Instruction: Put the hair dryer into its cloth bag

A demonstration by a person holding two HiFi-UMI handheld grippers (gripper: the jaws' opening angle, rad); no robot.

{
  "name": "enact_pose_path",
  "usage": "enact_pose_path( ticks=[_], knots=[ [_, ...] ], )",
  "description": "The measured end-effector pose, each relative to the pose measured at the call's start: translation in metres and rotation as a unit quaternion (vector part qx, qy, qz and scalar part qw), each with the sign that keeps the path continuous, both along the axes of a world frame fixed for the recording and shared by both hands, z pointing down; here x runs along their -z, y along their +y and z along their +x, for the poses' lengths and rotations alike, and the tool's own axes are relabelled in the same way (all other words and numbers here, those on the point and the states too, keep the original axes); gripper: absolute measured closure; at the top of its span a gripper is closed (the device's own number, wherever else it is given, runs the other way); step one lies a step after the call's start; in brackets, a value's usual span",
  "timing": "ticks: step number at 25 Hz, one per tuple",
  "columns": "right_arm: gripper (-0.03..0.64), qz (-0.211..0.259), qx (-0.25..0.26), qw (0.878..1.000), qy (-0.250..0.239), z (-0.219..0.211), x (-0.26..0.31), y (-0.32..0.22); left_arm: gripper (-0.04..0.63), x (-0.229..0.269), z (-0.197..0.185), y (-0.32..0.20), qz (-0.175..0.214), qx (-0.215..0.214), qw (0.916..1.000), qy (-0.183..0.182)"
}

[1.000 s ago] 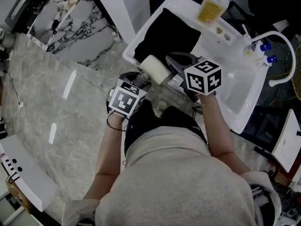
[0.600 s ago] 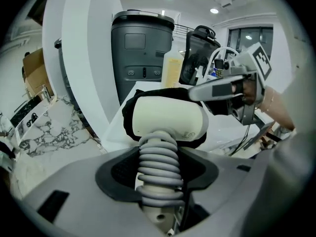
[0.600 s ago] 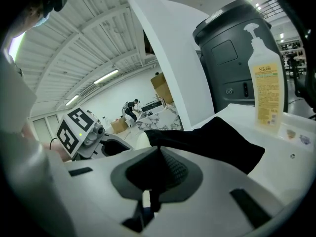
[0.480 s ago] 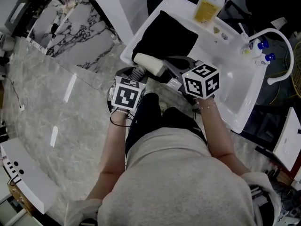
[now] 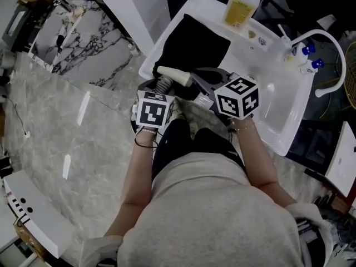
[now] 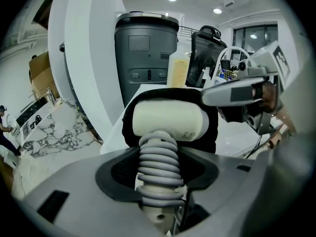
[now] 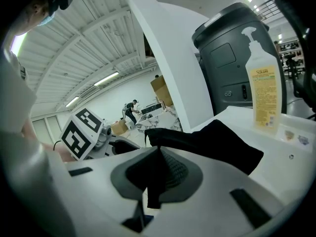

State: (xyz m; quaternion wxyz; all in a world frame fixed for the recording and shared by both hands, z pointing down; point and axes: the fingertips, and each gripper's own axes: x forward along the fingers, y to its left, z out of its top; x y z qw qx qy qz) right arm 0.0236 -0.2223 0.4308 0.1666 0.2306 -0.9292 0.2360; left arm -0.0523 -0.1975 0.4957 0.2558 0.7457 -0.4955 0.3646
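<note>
The cream hair dryer [image 5: 176,74] has its grey cord coiled round the handle [image 6: 158,169]. My left gripper [image 5: 161,93] is shut on that handle, and the dryer's head [image 6: 168,120] points at the black cloth bag [image 5: 193,42]. The bag lies on the white sink counter [image 5: 167,43]. In the left gripper view the bag's dark mouth [image 6: 213,130] frames the dryer's head. My right gripper [image 5: 201,90] is shut on the bag's near edge, and a fold of black cloth [image 7: 154,181] hangs between its jaws. The rest of the bag [image 7: 212,142] stretches away over the counter.
A yellow soap bottle [image 5: 239,7] stands at the counter's back, beside the basin [image 5: 278,113] and a curved faucet [image 5: 328,54]. A grey bin [image 6: 145,53] and a white pillar [image 5: 130,4] stand behind the counter. The marble floor [image 5: 67,127] lies to the left.
The left gripper has carried the dryer a little toward the bag and turned it, so its head now lies along the bag's near edge. The right gripper has held still.
</note>
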Motion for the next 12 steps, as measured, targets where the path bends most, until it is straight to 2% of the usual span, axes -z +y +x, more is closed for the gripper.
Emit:
enact_pose_path(
  ticks=[8, 12],
  knots=[
    [0.604, -0.003, -0.004, 1.000, -0.001, -0.002, -0.002, -0.003, 0.366, -0.001, 0.003, -0.020, -0.001, -0.006, 0.9997, -0.025],
    [0.604, -0.008, -0.010, 1.000, -0.001, 0.000, -0.004, -0.006, 0.365, -0.003, 0.008, -0.029, -0.010, -0.028, 0.9989, -0.037]
  ],
)
